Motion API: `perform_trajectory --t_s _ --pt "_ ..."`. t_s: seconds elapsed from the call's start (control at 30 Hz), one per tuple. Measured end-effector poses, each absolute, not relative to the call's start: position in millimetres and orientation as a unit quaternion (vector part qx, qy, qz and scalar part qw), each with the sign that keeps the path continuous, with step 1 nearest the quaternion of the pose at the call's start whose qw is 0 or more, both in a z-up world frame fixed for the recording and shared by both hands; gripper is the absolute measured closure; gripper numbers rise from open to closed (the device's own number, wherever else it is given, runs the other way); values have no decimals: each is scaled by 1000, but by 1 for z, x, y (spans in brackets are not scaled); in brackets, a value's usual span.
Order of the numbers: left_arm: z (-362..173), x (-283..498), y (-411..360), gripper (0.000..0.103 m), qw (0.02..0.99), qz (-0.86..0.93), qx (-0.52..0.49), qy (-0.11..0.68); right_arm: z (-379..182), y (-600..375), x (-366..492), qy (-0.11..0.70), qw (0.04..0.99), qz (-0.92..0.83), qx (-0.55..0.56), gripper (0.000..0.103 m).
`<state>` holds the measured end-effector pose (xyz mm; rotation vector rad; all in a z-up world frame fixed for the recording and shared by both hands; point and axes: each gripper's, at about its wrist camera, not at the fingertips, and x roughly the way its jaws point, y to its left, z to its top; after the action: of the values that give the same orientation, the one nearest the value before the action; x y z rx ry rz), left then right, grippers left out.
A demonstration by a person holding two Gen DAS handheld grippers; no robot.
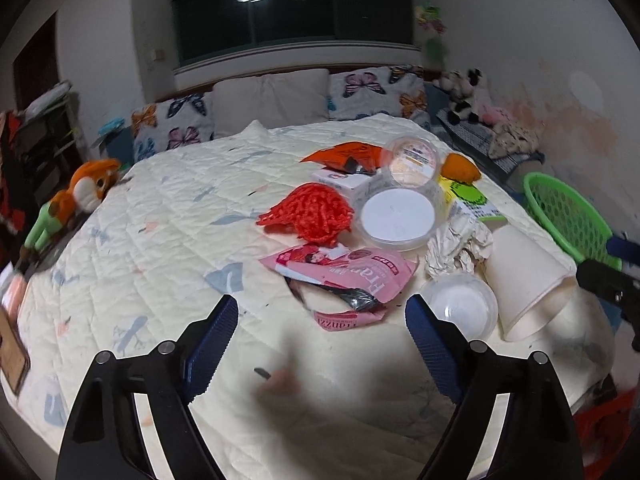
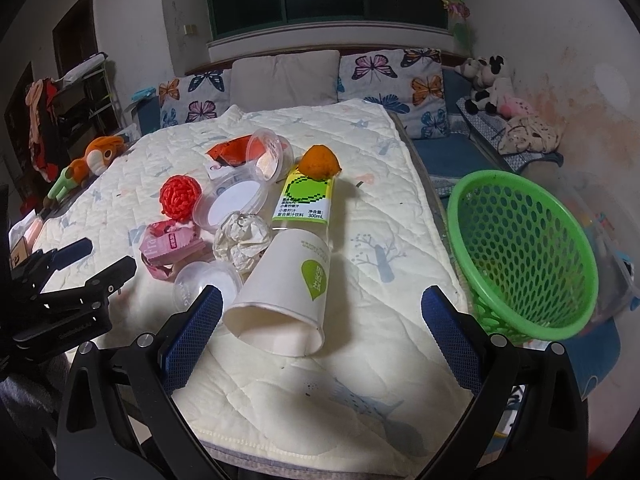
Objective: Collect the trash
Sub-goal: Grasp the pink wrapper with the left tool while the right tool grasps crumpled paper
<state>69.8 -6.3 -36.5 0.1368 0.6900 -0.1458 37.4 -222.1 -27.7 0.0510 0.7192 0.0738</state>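
On the quilt (image 2: 360, 152), paper cup (image 2: 280, 292) lies mouth toward right gripper (image 2: 322, 316), jaws open.

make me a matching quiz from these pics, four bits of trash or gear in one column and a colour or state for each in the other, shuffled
Things:
1. paper cup
2. basket
3. mesh net
4. tissue wad

States:
A. red, bunched up
B. green, empty
C. white, lying on its side
D. off-white, crumpled

Pairs: 1-C, 2-B, 3-A, 4-D
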Motion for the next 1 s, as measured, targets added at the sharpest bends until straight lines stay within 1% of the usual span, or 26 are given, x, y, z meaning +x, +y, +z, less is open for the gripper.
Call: perform_trajectory --t_s 0.2,0.3,0.33,0.37,0.5,0.7,0.83,0.9,0.93,1.0 --pt "-42 69 -18 20 931 -118 141 317 -29 -224 42 356 933 33 26 5" --pt "-47 74 -22 20 926 -133 161 315 -30 -222 43 358 933 34 23 5" --pt "-48 76 -23 21 924 -139 164 315 -30 -222 44 359 933 34 22 5" --pt "-50 78 -23 24 923 -145 168 315 -30 -221 44 359 932 34 21 5" --pt "-55 86 -23 29 915 -167 187 316 -32 -222 46 364 930 35 21 5" --pt "-57 91 -28 41 907 -194 220 303 -34 -222 55 374 926 47 30 5" --pt "-58 91 -30 56 904 -206 222 301 -33 -217 64 376 925 58 26 5" --pt "-58 91 -29 63 906 -209 214 299 -32 -213 69 377 924 66 20 7" --pt "-58 91 -28 68 907 -210 209 299 -31 -210 72 376 924 70 16 7" --pt "-56 91 -25 73 910 -212 195 298 -28 -204 79 373 924 81 10 9"
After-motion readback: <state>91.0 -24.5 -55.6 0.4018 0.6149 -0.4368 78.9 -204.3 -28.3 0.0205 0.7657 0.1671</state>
